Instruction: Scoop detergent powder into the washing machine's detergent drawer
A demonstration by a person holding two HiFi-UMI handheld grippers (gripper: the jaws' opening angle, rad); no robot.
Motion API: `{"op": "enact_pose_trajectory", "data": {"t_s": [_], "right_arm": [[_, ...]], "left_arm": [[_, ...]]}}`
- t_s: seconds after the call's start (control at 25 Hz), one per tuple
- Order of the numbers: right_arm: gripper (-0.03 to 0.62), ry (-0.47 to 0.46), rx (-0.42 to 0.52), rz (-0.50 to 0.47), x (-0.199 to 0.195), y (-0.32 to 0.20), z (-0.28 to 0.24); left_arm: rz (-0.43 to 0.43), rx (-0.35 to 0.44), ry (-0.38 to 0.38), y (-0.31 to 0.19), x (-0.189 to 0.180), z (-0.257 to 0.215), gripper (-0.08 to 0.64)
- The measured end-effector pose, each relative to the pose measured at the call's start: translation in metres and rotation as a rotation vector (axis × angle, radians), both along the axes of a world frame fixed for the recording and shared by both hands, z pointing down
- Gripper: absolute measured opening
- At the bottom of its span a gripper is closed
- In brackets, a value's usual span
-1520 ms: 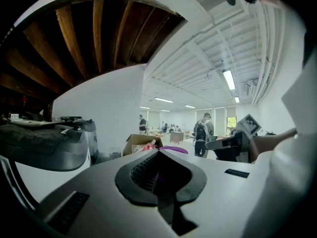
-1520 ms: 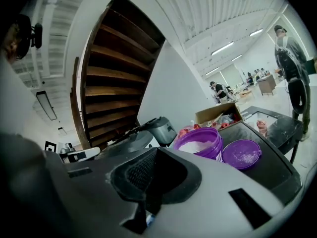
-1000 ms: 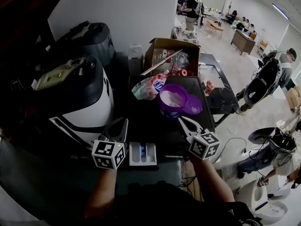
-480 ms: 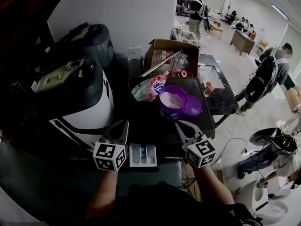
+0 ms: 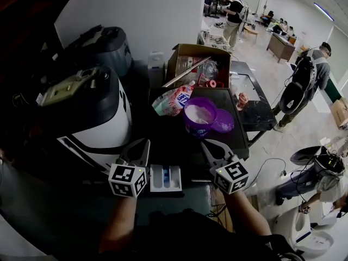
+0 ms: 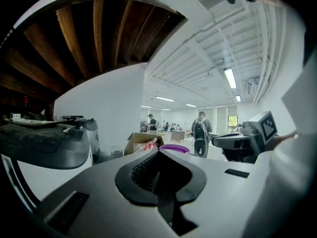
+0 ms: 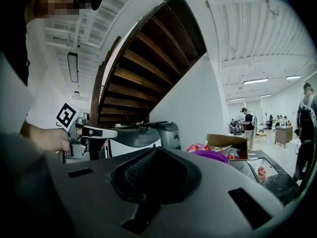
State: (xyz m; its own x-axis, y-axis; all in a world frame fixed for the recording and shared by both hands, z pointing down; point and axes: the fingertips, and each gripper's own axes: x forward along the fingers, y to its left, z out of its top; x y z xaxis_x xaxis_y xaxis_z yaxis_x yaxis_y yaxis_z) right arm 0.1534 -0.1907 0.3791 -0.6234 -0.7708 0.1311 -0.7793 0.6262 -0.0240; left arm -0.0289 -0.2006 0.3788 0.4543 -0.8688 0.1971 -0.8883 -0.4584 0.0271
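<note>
The white detergent drawer (image 5: 165, 178) with its blue insert stands pulled out at the front, between my two grippers. My left gripper (image 5: 138, 148) hovers just left of the drawer, shut and empty. My right gripper (image 5: 206, 143) is just right of it, also shut with nothing between its jaws. Both point away from me toward the open purple tub of white powder (image 5: 199, 115), which stands on the dark top a hand's length beyond the tips. The tub's rim shows over the jaws in the left gripper view (image 6: 174, 148) and the right gripper view (image 7: 216, 155). No scoop is in view.
The purple lid (image 5: 223, 122) lies right of the tub, and a detergent bag (image 5: 173, 101) lies behind it. A cardboard box (image 5: 198, 63) of clutter stands further back. A washing machine (image 5: 87, 113) fills the left. People walk on the floor at the right.
My right gripper has rolled about its own axis and shifted slightly toward me and left. The left gripper has stayed still. People in the background have walked on.
</note>
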Motion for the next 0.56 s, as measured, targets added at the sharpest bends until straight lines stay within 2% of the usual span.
{"op": "enact_pose_trajectory", "data": {"t_s": [0.24, 0.56], "right_arm": [[0.012, 0.005, -0.001, -0.001, 0.0013, 0.0019, -0.0001], [0.012, -0.001, -0.001, 0.005, 0.0022, 0.0006, -0.0011]], "left_arm": [[0.002, -0.010, 0.005, 0.0011, 0.0005, 0.0026, 0.002], [0.002, 0.015, -0.006, -0.0017, -0.0036, -0.0070, 0.002]]}}
